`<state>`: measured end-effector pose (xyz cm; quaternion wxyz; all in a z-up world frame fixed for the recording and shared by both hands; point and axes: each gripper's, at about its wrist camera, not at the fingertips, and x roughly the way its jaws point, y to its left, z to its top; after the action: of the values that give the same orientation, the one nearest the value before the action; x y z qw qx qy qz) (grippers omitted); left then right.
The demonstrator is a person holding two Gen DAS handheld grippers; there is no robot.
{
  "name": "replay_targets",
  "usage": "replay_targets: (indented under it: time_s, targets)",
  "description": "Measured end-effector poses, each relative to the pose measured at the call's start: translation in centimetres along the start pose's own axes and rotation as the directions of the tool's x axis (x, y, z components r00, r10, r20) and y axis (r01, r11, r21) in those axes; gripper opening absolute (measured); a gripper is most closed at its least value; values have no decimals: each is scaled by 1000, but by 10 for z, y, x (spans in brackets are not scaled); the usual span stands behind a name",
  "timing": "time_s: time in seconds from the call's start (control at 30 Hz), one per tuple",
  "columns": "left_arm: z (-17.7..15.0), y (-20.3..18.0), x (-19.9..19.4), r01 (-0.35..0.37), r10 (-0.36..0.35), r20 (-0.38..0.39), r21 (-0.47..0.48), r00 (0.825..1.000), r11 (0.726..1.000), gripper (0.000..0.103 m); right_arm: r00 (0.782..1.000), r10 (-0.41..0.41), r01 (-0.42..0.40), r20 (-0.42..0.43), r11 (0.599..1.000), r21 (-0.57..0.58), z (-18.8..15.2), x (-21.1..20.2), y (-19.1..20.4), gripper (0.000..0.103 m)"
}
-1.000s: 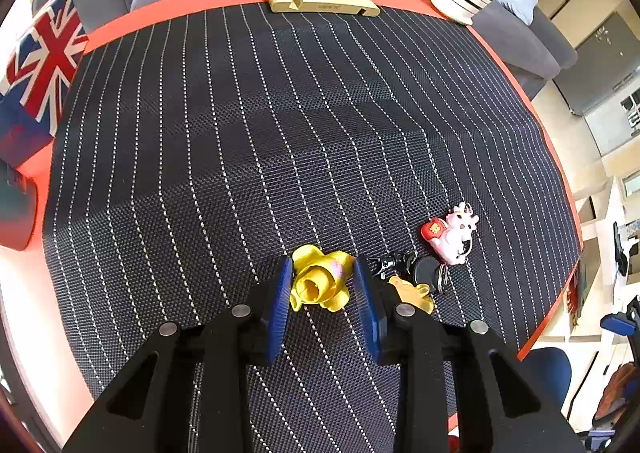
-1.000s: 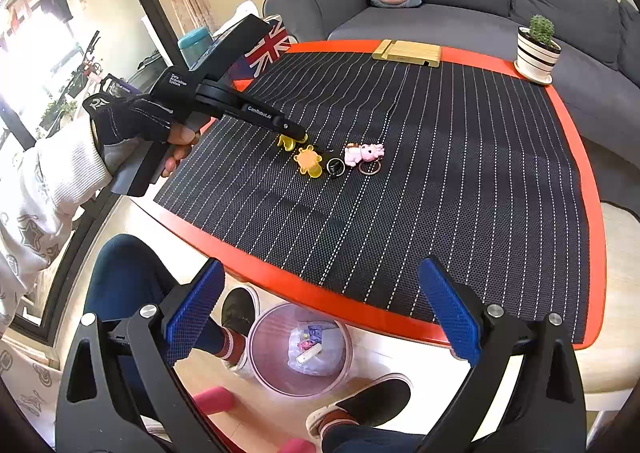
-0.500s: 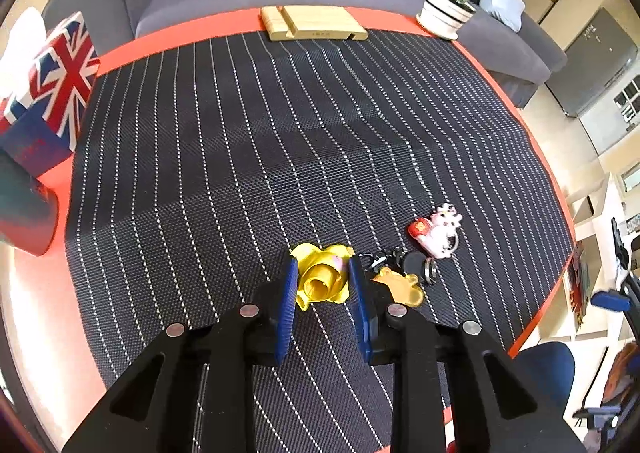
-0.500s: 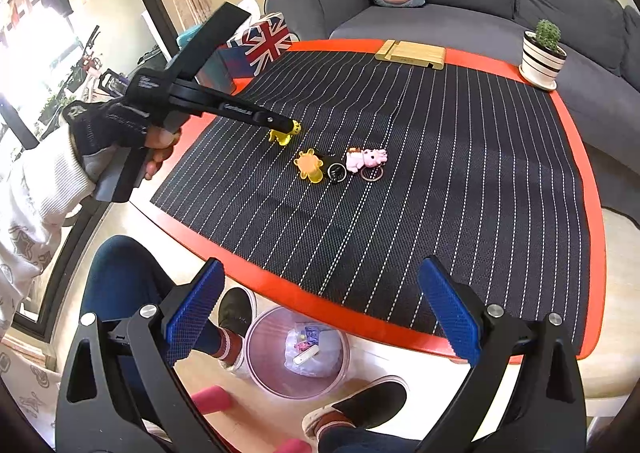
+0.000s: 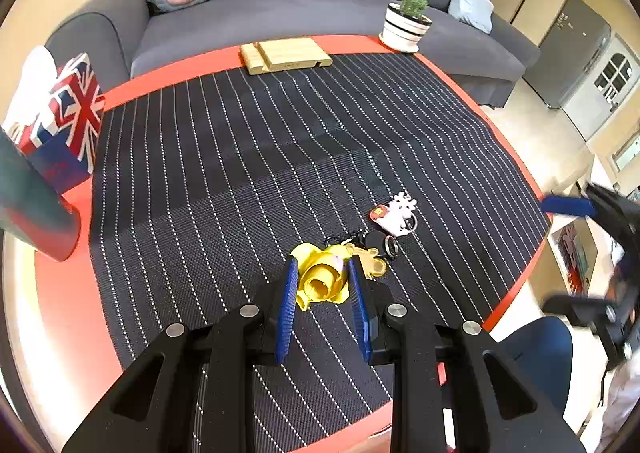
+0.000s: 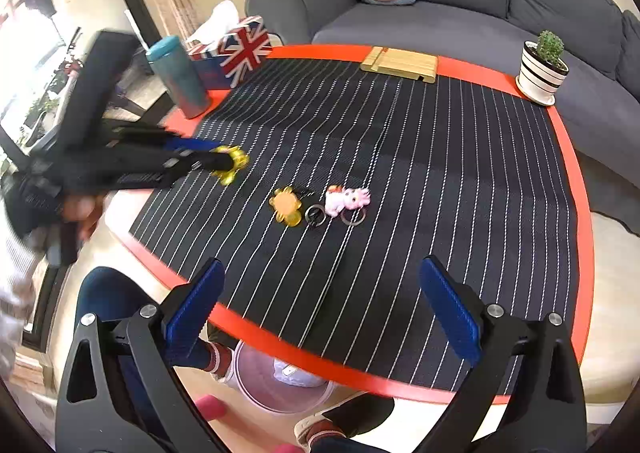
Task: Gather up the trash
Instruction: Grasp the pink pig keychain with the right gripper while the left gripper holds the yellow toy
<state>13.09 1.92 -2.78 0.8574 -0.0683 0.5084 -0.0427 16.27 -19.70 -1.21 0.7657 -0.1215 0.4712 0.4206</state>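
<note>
The left gripper [image 5: 323,285] is closed on the yellow wrapper [image 5: 320,279], low in the middle of the left wrist frame, seemingly lifted above the striped mat [image 5: 248,173]. The right gripper [image 6: 320,317] is wide open, holding nothing. The carry seems not finished. At the bottom of the right wrist frame, the trash bin [image 6: 280,393] under the table edge already holds some scraps. The keychains [image 6: 320,205] lie on the mat.

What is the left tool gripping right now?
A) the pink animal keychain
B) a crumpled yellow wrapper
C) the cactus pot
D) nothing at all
B: the left tool has its blue pads closed on the crumpled yellow wrapper, while the pink animal keychain lies on the striped mat and the right tool is wide open.
</note>
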Motion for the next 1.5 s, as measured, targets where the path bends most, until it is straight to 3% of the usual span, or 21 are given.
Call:
replay_targets:
  time_s: [0.33, 0.7, 1.1, 1.43, 1.5]
  targets:
    - [-8, 3, -11, 6, -6, 26, 0, 1000, 1000, 25, 991, -44, 48, -126, 998, 26, 49, 45, -6, 98]
    - [-20, 14, -14, 17, -16, 35, -28, 999, 999, 25, 956, -64, 87, -285, 994, 70, 74, 107, -17, 98]
    - [-24, 18, -8, 37, -36, 33, -40, 999, 999, 25, 937, -47, 85, -346, 992, 96, 75, 139, -23, 62]
    - [-25, 18, -4, 38, -37, 28, -43, 999, 998, 25, 931, -37, 76, -362, 993, 95, 73, 151, -25, 54]
    - [-26, 18, -3, 37, -36, 27, -44, 999, 998, 25, 932, -30, 71, -360, 993, 100, 73, 152, -25, 45]
